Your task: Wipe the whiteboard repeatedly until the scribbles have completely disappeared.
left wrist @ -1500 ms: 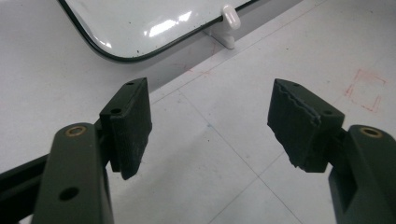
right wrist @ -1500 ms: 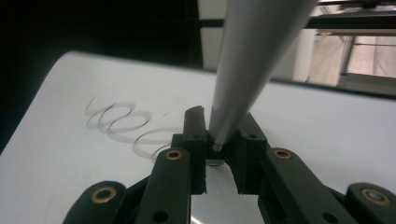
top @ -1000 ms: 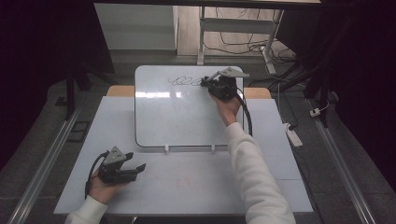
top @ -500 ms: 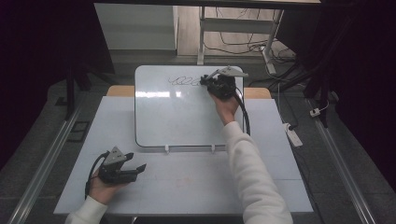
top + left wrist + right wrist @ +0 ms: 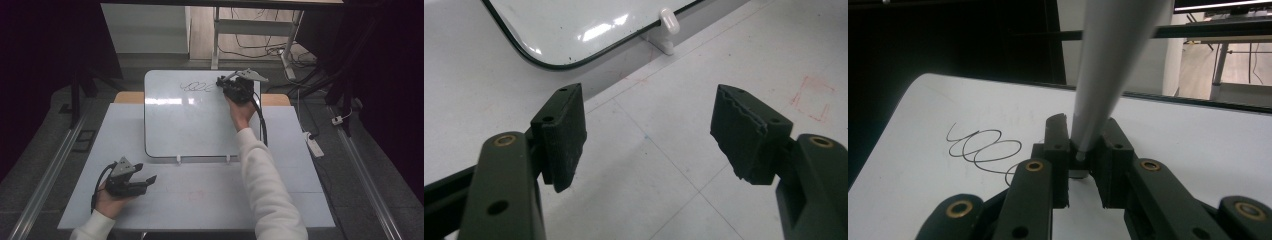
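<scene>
A white whiteboard (image 5: 190,125) lies at the far middle of the table, with a looping black scribble (image 5: 196,87) near its far edge. My right gripper (image 5: 227,86) sits just right of the scribble, shut on a pale grey marker (image 5: 1108,65) that stands up between its jaws toward the camera. In the right gripper view the loops (image 5: 983,147) lie left of the right gripper (image 5: 1082,135) on the board (image 5: 1198,150). My left gripper (image 5: 147,181) rests on the table at the near left, open and holding nothing. Past the left gripper (image 5: 649,115), the left gripper view has the board's rounded near corner (image 5: 574,25).
Two small white clips (image 5: 178,159) stick out from the whiteboard's near edge, one of them (image 5: 668,20) ahead of the left jaws. A faint red square mark (image 5: 814,97) is drawn on the pale table top (image 5: 300,200). A white power strip (image 5: 314,145) lies on the floor at right.
</scene>
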Demonstrator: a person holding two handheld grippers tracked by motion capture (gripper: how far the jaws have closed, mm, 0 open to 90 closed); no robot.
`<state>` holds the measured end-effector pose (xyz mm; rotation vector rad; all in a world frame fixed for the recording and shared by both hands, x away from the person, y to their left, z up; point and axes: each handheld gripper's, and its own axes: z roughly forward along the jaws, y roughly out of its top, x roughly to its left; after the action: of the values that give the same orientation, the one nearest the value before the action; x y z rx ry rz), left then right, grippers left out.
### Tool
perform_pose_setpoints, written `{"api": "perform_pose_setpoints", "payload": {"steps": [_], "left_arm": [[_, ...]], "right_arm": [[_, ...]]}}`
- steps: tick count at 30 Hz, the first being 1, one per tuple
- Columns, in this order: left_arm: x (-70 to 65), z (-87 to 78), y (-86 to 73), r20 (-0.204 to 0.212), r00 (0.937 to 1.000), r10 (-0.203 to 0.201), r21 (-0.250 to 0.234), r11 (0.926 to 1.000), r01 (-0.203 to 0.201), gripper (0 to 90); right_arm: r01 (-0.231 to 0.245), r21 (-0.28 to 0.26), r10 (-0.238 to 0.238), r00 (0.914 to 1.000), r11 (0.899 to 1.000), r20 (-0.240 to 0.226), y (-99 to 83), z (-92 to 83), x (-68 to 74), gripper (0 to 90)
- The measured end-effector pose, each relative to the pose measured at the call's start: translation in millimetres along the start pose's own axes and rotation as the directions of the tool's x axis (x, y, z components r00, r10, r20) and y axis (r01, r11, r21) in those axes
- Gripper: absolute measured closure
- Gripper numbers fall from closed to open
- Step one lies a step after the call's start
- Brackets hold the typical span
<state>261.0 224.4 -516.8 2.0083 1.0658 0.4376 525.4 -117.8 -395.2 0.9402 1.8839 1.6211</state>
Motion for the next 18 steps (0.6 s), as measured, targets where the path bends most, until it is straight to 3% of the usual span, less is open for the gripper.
{"api": "perform_pose_setpoints", "payload": {"steps": [3, 6, 9, 10, 12, 14, 15, 16, 17, 18], "left_arm": [[0.2, 0.8, 0.1, 0.004, 1.0, 0.0, 0.003, 1.0, 0.0, 30.9], [-0.9, -1.0, -0.3, 0.0, 1.0, 0.003, -0.001, 1.0, -0.003, 30.9], [-1.0, -1.4, -0.3, 0.0, 1.0, 0.001, -0.004, 1.0, -0.001, 30.9], [-0.6, -0.8, -0.2, 0.002, 1.0, 0.0, -0.002, 1.0, 0.0, 30.9], [0.2, 0.0, 0.0, 0.003, 1.0, 0.003, -0.001, 1.0, -0.003, 30.9], [0.4, 0.2, 0.1, 0.004, 1.0, 0.002, -0.001, 1.0, -0.002, 30.9], [0.5, 0.4, 0.1, 0.004, 1.0, 0.001, 0.0, 1.0, -0.001, 30.9], [-0.3, -0.2, 0.0, 0.003, 1.0, 0.005, -0.002, 1.0, -0.005, 30.9], [-0.3, -0.2, 0.0, 0.003, 1.0, 0.005, -0.002, 1.0, -0.005, 30.9], [-1.1, -0.4, 0.2, 0.004, 1.0, 0.005, -0.001, 1.0, -0.005, 30.9]], "right_arm": [[0.06, 0.048, -0.055, 0.9948, 0.997, -0.085, -7.8, 7.3, 16.8, 77.2], [0.084, 0.043, -0.081, 0.9944, 0.996, -0.067, -4.7, 8.3, 17.1, 77.3], [0.002, -0.009, -0.002, 0.9999, 1.0, 0.012, 1.8, 2.8, 0.3, 77.3], [-0.018, -0.016, 0.018, 0.9998, 1.0, 0.012, 2.2, 1.8, -2.9, 77.3], [0.001, -0.001, -0.001, 1.0, 1.0, -0.001, 0.2, 1.5, 0.7, 77.3], [0.027, 0.039, -0.025, 0.9973, 0.999, -0.07, -6.0, 3.9, 10.9, 77.2], [0.027, 0.039, -0.025, 0.9973, 0.999, -0.07, -6.0, 3.9, 10.9, 77.2], [0.082, 0.069, -0.075, 0.9923, 0.994, -0.099, -12.2, 5.0, 21.4, 77.3], [0.105, 0.069, -0.099, 0.9908, 0.992, -0.093, -11.5, 4.7, 22.0, 77.3], [0.094, 0.059, -0.089, 0.9929, 0.994, -0.079, -9.3, 4.2, 19.3, 77.3]]}}
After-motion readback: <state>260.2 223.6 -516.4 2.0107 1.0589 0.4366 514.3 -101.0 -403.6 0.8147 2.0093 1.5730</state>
